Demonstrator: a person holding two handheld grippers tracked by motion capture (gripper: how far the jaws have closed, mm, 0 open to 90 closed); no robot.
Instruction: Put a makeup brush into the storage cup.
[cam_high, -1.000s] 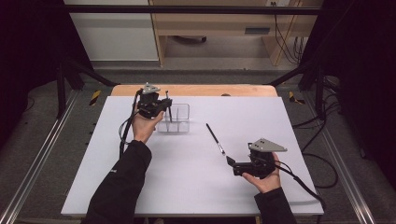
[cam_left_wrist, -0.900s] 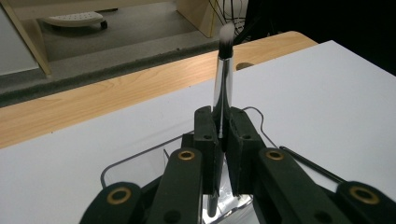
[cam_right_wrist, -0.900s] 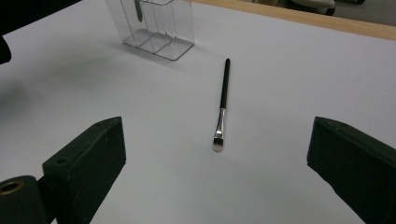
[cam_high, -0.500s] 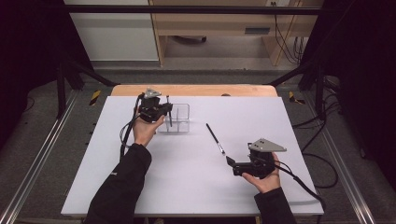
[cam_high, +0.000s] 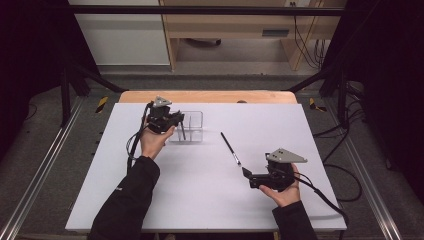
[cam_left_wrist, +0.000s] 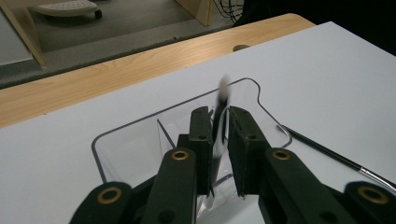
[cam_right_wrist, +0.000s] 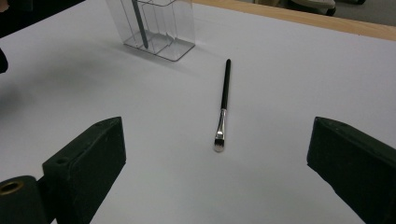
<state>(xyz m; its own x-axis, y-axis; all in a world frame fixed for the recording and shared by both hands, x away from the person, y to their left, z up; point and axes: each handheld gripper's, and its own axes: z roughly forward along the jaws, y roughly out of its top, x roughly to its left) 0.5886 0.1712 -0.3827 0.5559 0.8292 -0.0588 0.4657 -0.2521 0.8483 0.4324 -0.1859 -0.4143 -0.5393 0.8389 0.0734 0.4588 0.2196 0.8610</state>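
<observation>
Brush (cam_left_wrist: 219, 122), thin, light, stiff (slippery handle): upright in clear organizer (cam_high: 196, 120), left tongs (cam_high: 176, 119) just loosening around it. Second brush (cam_right_wrist: 224, 99) on table (cam_high: 200, 190); right tongs (cam_right_wrist: 215, 177) wide apart; grip mid-handle.

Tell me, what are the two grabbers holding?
The left gripper has a dark brush between its jaws, around mid-handle, just being let go. The right gripper holds nothing.
</observation>
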